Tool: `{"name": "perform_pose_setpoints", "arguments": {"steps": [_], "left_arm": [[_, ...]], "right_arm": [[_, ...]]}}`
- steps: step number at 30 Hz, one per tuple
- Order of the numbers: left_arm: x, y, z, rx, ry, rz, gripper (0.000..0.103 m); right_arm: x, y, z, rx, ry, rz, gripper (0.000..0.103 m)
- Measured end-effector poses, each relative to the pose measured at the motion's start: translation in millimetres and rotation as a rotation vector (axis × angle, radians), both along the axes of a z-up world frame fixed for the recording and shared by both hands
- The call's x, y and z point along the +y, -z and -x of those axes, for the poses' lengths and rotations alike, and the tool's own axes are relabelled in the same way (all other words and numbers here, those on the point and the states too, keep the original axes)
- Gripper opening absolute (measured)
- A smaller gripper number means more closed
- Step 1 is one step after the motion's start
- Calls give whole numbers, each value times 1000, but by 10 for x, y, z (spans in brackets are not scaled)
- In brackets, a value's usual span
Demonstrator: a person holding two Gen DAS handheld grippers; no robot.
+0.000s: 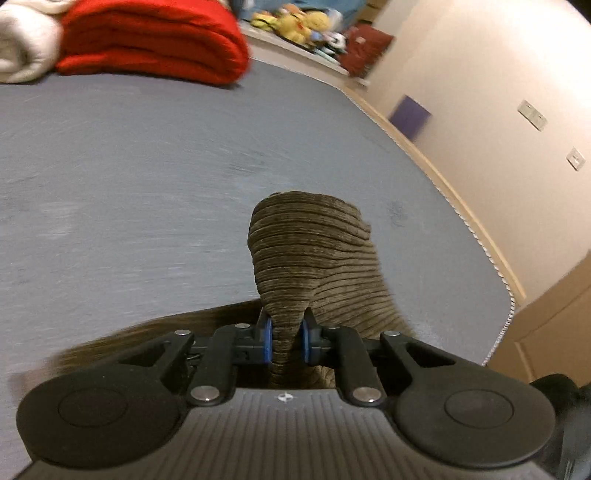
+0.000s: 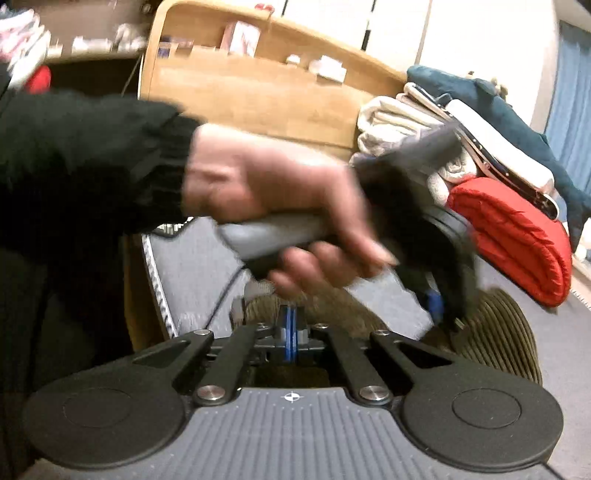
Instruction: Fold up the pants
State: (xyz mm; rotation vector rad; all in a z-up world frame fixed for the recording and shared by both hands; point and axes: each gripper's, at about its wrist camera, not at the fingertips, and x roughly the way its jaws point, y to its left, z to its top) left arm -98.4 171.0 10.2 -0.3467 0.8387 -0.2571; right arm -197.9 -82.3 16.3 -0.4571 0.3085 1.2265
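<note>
Left wrist view: left gripper (image 1: pixel 287 341), blue pads clamped on a bunched fold of the brown corduroy pants (image 1: pixel 314 254); the fold stands up in a hump just ahead of the fingers, the rest of the fabric trailing back and to both sides under the gripper body, lying on the grey mattress (image 1: pixel 129 177) of the bed. Far edge of the mattress: folded red blanket (image 1: pixel 155 40), a white blanket (image 1: pixel 22 48) beside it; plush toys (image 1: pixel 295 22) on a ledge behind; cream wall (image 1: pixel 498 92) to the right. Right wrist view: right gripper (image 2: pixel 291 332), blue pads pressed together, closed tight; whether any cloth is caught between them cannot be told, though corduroy lies directly in front of and beneath them. Person's left hand (image 2: pixel 273 199), in a black sleeve (image 2: pixel 88 162), crosses the view gripping the handle of the other gripper, blurred, its tip down on the pants at right. Behind: wooden headboard shelf (image 2: pixel 258 85), stacked bedding
</note>
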Motion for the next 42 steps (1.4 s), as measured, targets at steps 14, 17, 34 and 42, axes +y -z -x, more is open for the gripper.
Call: {"name": "perform_pose_setpoints", "arguments": {"steps": [14,17,34,42], "left_arm": [[1159,413,449,260,-389,58,102],[1226,668,404,334,-376,139,102],[332,317,-223,78,-217,99,53],[-437,-69,-959,-106,-107,174,57]], "right_arm": [[-307,702,-1715,745,514,-80,85],[-212,954,-1958,922,506,-93,93],[-519,590,-2144,811,592,-198,46],[-1357,-82,-2689,596,624,-280,50]]}}
